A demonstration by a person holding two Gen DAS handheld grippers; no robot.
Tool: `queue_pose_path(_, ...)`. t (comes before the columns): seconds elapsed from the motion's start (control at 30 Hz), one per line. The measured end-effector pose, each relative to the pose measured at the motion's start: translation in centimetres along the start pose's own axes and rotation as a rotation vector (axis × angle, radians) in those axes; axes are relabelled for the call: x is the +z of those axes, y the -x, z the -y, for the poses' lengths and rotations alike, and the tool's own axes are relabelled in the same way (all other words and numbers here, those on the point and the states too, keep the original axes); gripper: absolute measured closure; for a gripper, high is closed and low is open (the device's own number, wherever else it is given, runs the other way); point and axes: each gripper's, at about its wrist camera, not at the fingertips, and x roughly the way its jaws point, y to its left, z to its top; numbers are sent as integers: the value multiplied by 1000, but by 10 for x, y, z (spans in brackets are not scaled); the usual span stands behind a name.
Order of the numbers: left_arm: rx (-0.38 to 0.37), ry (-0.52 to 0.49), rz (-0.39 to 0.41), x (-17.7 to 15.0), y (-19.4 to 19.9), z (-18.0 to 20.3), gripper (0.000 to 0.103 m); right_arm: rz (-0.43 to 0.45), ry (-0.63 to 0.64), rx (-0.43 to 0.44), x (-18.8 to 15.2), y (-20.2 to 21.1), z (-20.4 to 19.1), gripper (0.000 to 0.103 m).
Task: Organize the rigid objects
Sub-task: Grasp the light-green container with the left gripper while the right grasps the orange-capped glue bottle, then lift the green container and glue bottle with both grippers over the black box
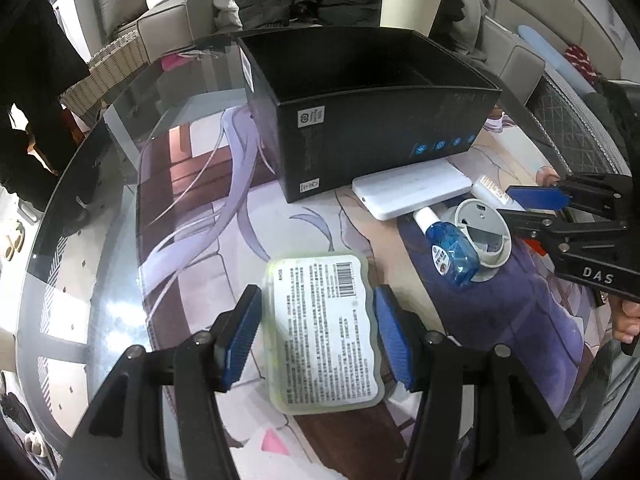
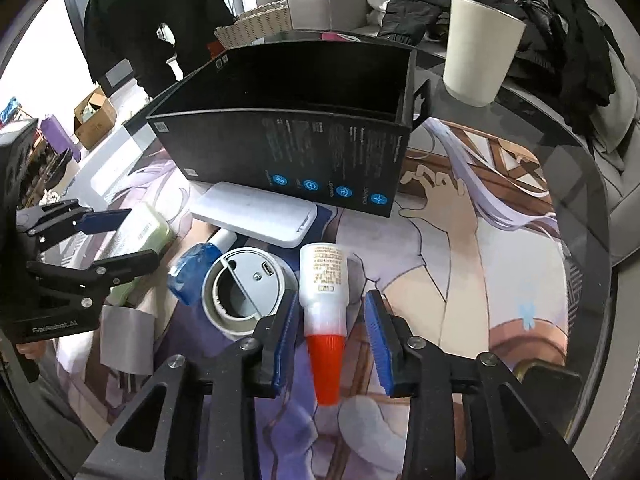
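Red-capped bottle (image 2: 325, 312) between right gripper (image 2: 332, 344) pads, untouched

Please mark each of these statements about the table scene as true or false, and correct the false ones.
1. The black box stands open at the top. True.
2. The white power bank lies inside the black box. False: it lies on the mat in front of the box.
3. The bottle with the red cap lies between the fingers of the right tongs. True.
4. The left tongs straddle the blue bottle. False: they straddle the pale green labelled case.
5. The white cup lies on its side. False: it stands upright behind the box.
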Motion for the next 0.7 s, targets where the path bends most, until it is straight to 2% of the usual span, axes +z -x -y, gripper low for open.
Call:
queue_pose_path(0.07,-2,3,0,-1,1,0,47,8,13,-5,-2,-2,-2,70)
queue_pose_path(0.1,-3,2,-1,-1,1,0,47,7,27,-5,-3,-2,-4,78)
queue_pose_path(0.33,-10,5,-6,-1,0,2,48,1,40,0,-4,1,-5,78)
queue_pose_path(0.43,34,-45,-13,-3,-1,10,46,6,43,-4,-4,4,-6,78)
queue_pose_path(0.6,51,-37,-9,-6,0,8,38,-5,38,-5,-5,1,-5,75)
queue_pose_path(0.63,47,-33,-10,-6,0,8,38,1,39,-11,-4,1,-4,73)
queue_pose_path(0.7,36,-33,-7,-6,0,8,46,9,42,-14,-4,0,-4,72)
